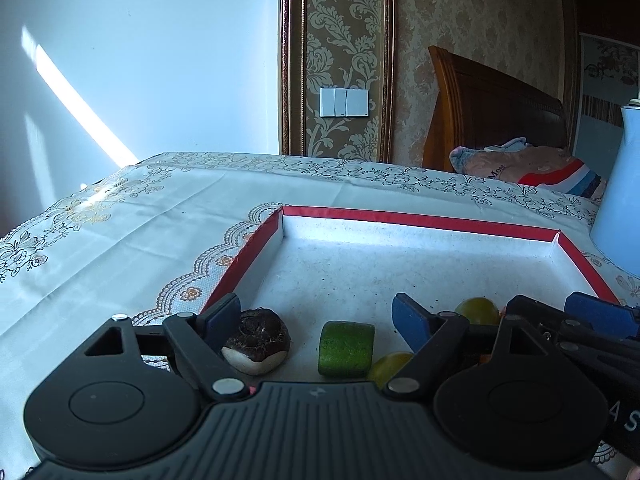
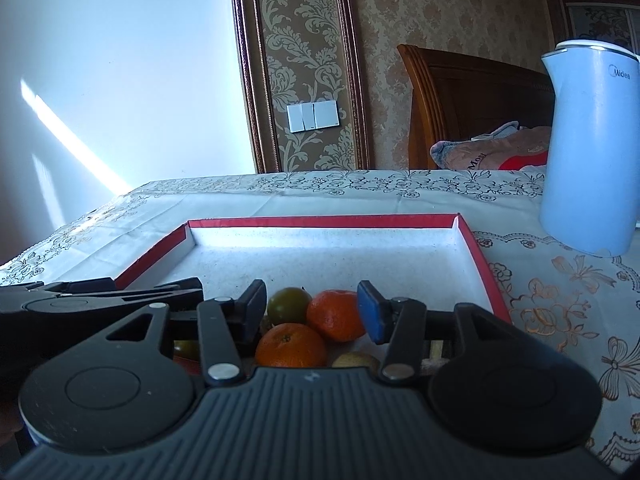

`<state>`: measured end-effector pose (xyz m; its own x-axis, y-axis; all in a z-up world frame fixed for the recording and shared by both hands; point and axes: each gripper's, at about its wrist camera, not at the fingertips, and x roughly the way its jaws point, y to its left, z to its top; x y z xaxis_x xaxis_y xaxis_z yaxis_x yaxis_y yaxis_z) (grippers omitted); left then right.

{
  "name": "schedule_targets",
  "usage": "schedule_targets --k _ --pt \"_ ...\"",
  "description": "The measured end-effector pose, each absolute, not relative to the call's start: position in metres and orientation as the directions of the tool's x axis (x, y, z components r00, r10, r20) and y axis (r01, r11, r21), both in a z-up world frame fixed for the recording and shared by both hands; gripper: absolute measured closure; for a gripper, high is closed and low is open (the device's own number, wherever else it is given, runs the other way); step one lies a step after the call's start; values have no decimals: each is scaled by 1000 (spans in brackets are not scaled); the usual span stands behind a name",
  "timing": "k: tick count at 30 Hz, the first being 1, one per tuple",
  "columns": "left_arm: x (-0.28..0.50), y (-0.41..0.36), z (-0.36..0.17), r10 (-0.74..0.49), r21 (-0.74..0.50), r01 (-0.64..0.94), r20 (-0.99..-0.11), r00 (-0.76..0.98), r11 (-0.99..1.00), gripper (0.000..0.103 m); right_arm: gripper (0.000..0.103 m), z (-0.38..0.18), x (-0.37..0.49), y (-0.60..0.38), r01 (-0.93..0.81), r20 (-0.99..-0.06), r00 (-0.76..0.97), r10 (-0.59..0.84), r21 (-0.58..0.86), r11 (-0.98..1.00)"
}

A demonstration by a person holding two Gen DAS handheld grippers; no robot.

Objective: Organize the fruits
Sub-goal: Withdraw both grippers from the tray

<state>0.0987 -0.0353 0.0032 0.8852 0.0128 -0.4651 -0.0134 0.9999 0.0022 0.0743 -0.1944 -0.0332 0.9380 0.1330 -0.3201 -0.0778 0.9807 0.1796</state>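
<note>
A red-rimmed white tray (image 1: pixel 420 220) (image 2: pixel 320 222) lies on the tablecloth with fruit at its near end. My left gripper (image 1: pixel 316 320) is open over a dark brown water chestnut (image 1: pixel 258 338), a green cut piece (image 1: pixel 346 348) and a yellow-green fruit (image 1: pixel 388 366). The chestnut sits right beside the left pad, and neither pad presses on anything. Another green fruit (image 1: pixel 478 310) lies further right. My right gripper (image 2: pixel 312 312) is open above two mandarins (image 2: pixel 336 314) (image 2: pixel 290 344) and a green fruit (image 2: pixel 288 304). A yellowish fruit (image 2: pixel 354 360) shows below them.
Each gripper shows in the other's view, the right gripper (image 1: pixel 580 320) and the left gripper (image 2: pixel 100 300) close side by side. A pale blue kettle (image 2: pixel 592 148) stands on the table right of the tray. The tray's far half is bare. A bed and wall lie beyond.
</note>
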Motion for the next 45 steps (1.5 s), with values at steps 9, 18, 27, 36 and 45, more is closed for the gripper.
schedule_targets --k 9,18,27,36,45 --pt "81 -30 4 6 0 -7 -490 872 1000 18 45 -34 53 -192 -82 -311 941 135 178 981" --pt "60 -24 6 -20 -14 15 -491 871 1000 12 34 -35 28 -194 -83 -303 943 137 184 979" --pt "36 -18 6 -63 -50 45 -478 876 998 1 29 -41 5 -201 -83 -304 941 149 218 972" --pt "21 -27 5 -36 10 46 -481 876 999 0 26 -44 1 -211 -57 -305 942 141 268 962" --pt "19 -29 4 -11 32 30 -474 880 999 0 26 -45 1 -212 -58 -301 943 145 280 958"
